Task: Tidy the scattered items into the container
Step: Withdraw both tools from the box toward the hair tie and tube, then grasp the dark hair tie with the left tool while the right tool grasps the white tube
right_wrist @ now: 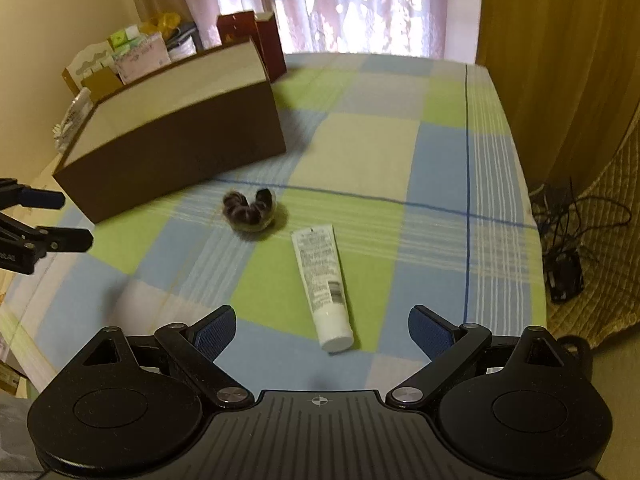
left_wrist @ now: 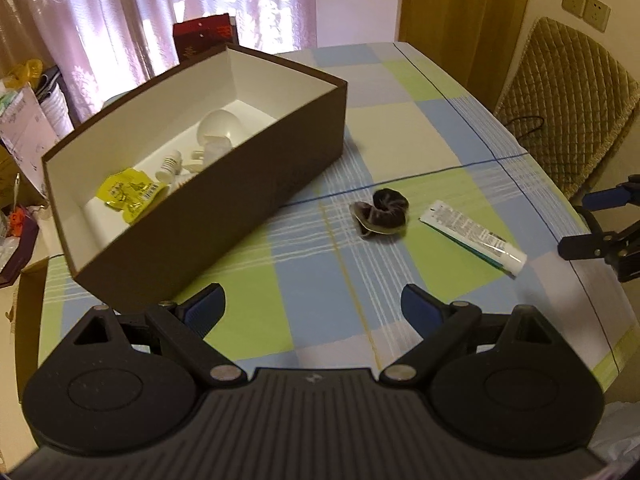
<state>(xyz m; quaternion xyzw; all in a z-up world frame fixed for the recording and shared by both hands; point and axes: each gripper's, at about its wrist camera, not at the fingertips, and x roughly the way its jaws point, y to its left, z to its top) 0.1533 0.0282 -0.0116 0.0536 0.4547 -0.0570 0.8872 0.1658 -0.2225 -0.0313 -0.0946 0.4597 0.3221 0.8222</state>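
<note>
A dark brown box (left_wrist: pixel 224 184) with a white inside stands on the checked tablecloth; it also shows in the right wrist view (right_wrist: pixel 180 152). It holds a yellow packet (left_wrist: pixel 130 192), a small white bottle (left_wrist: pixel 170 162) and a white bulb (left_wrist: pixel 218 124). A dark hair scrunchie (left_wrist: pixel 380 212) (right_wrist: pixel 250 210) and a white tube (left_wrist: pixel 472 234) (right_wrist: pixel 322 284) lie on the cloth. My left gripper (left_wrist: pixel 314 306) is open and empty, near the box's front corner. My right gripper (right_wrist: pixel 322 330) is open and empty, with the tube's cap end between its fingers' line.
Red cartons (right_wrist: pixel 256 40) and cluttered boxes (right_wrist: pixel 120 56) stand behind the brown box. A quilted chair (left_wrist: pixel 560 92) sits at the table's right side. Cables (right_wrist: pixel 568 240) lie on the floor past the right edge. Curtains hang at the back.
</note>
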